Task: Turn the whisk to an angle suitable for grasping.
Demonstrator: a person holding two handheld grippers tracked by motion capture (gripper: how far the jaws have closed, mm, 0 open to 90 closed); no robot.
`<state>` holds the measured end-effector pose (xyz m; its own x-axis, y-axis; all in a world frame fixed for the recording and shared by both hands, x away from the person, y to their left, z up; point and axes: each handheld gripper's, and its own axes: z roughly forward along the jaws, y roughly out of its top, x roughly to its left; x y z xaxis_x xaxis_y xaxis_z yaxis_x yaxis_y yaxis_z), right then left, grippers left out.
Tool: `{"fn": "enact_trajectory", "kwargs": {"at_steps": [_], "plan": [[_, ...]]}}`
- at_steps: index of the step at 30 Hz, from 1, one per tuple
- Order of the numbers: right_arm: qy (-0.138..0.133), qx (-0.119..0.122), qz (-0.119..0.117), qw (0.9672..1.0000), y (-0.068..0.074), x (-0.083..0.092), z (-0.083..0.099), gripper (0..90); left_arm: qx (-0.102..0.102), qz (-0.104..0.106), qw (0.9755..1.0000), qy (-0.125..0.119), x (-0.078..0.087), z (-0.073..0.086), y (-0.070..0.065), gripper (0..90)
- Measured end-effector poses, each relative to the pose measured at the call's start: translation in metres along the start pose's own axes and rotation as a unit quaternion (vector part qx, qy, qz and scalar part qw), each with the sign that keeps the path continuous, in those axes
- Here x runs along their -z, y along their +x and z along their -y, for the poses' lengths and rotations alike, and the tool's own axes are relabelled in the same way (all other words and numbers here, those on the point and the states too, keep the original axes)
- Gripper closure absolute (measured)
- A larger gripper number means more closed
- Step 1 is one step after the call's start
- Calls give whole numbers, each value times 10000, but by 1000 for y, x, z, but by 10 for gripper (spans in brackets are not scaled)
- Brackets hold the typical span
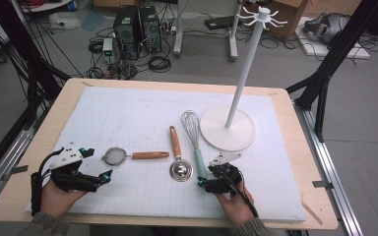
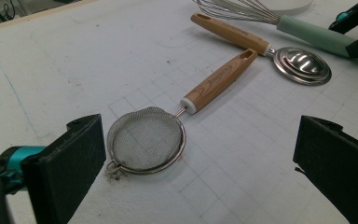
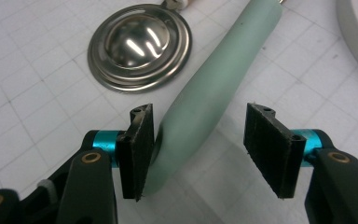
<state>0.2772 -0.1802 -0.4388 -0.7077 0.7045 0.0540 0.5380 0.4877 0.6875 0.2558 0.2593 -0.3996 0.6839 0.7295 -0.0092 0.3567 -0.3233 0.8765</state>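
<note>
Two black jaws of right gripper (image 3: 196, 151) open around whisk's smooth mint handle (image 3: 209, 93), left gripper (image 2: 200, 163) open.

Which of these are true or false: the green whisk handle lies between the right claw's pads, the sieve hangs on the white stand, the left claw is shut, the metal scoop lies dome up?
1. The mint-green whisk handle lies between the right claw pads: true.
2. The small wire-mesh sieve with a wooden handle hangs on the white hook stand: false, it lies on the white mat.
3. The left claw is shut: false, open.
4. The round metal scoop lies dome up: true.
</note>
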Motion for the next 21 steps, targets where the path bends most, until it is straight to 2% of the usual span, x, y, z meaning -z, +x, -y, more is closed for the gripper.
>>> {"fn": "enact_trajectory", "kwargs": {"at_steps": [6,21], "plan": [[-52,-166,130,9998,-9,7,4,440,15,-8,10000,-23,1,0,-1,27],[-38,-292,362,9989,-27,17,12,463,-15,19,10000,-36,1,-1,-1,27]]}}
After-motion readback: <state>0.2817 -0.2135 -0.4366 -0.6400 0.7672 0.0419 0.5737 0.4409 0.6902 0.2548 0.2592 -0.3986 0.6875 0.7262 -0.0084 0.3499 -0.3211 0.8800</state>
